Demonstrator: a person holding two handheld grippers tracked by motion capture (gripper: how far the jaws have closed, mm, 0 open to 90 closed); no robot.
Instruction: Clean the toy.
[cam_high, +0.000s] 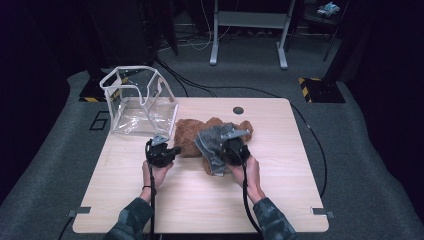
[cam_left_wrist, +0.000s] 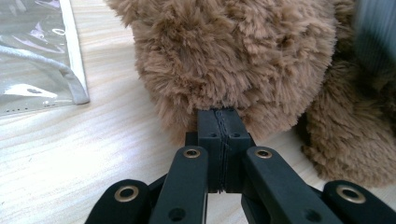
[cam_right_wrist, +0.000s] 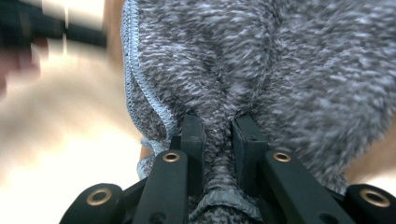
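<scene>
**Holding a plush bear and a grey knit cloth at a wooden table**

Listing, high view: light wooden table (cam_high: 200, 200), filling the middle and lower frame; brown plush bear (cam_high: 192, 135) lying at the table's centre, just right of the clear bag; grey knit cloth (cam_high: 214, 145) draped over the bear's right part, centre of frame; clear plastic bag with white trim (cam_high: 137, 102) standing open at the table's upper left corner; dark round grommet (cam_high: 238, 110) in the tabletop near the far edge, above the bear; grey metal stand (cam_high: 248, 30) on the floor at upper centre.

Left gripper (cam_high: 161, 150): held left of centre, against the bear's left side; in the left gripper view (cam_left_wrist: 225, 114) its jaws are pressed flat together, tips buried in the brown fur at centre frame; whether fur is pinched between them cannot be told; bag edge (cam_left_wrist: 74, 70) lies at upper left of that view.

Right gripper (cam_high: 234, 145): held right of centre, at the cloth; in the right gripper view (cam_right_wrist: 218, 128) its jaws stand narrow and clamp a bunched fold of the grey cloth (cam_right_wrist: 261, 70), blue-stitched hem at centre left; the background is blurred.
</scene>
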